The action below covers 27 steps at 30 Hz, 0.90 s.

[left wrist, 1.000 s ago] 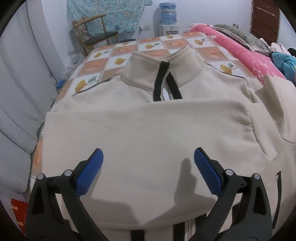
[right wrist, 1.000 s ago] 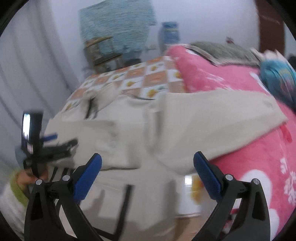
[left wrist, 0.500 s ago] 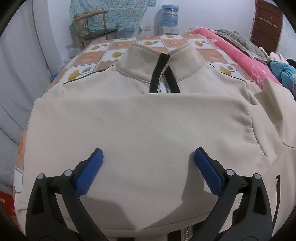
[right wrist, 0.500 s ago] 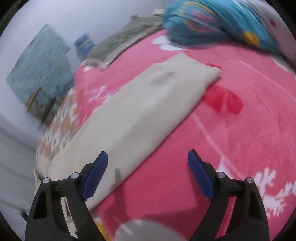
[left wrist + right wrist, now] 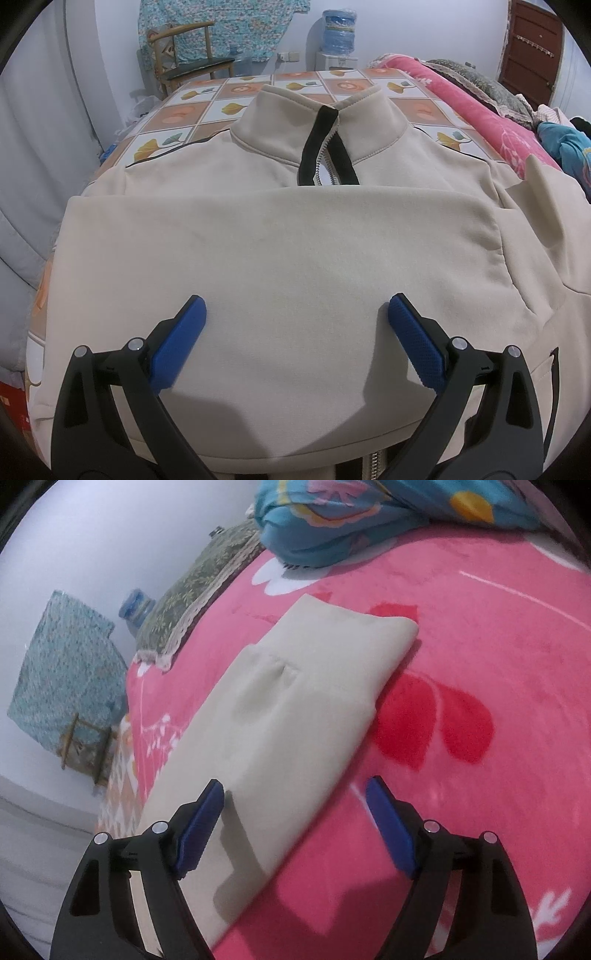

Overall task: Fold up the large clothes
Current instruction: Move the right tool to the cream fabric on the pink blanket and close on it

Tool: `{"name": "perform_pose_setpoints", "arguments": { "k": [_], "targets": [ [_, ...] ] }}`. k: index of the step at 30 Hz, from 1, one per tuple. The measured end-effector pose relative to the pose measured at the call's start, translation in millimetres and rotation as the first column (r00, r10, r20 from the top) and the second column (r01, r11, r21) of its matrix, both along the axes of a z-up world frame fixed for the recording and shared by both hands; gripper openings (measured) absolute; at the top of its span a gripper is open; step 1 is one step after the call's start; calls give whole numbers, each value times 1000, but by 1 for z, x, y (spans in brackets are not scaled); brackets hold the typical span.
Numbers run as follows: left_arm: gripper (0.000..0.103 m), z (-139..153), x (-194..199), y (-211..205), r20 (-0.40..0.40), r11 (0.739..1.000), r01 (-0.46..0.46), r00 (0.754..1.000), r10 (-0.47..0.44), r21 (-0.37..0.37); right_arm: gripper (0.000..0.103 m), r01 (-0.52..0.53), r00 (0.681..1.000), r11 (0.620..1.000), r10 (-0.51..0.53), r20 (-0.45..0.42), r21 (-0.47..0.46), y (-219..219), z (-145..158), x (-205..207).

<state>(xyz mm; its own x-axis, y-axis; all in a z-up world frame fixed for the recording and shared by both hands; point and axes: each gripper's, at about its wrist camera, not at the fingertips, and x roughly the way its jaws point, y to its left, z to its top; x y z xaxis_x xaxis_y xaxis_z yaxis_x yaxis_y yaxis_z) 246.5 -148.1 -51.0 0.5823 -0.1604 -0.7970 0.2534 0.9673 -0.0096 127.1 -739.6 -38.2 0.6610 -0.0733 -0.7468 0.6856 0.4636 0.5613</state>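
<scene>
Right gripper (image 5: 295,816) was seen spread, nothing pinched; its jaws had just been closing in, with only the sleeve's near edge lying under the gap, pads not pressed on it. Left gripper (image 5: 295,332) was also spread and empty, held over the folded body of the beige jacket (image 5: 280,251). Near to far in the right wrist view: the sleeve (image 5: 288,709) ran from under the left pad diagonally up and right across the pink blanket (image 5: 480,701), cuff (image 5: 354,635) at the far end, well apart from the pads. Long axis was judged to lie along the reach line, tilted right. Right hand was clearly nearer; a grasp farther along, toward the cuff, would be expected.
</scene>
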Motion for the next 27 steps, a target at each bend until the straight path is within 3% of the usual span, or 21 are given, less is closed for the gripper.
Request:
{"name": "perform_pose_setpoints", "arguments": {
  "k": [14,22,27],
  "targets": [
    [96,0,0,0,0,1000,-1,1000,1,-1,72,99,991,993,-104,82,63,-27,-6,5],
    [96,0,0,1,1,1000,-1,1000,1,-1,59,141,985,986,-149,85,86,-30,-7,0],
    [96,0,-1,1,1,1000,-1,1000,1,-2,58,147,983,983,-157,95,107,-34,-9,-3]
  ]
}}
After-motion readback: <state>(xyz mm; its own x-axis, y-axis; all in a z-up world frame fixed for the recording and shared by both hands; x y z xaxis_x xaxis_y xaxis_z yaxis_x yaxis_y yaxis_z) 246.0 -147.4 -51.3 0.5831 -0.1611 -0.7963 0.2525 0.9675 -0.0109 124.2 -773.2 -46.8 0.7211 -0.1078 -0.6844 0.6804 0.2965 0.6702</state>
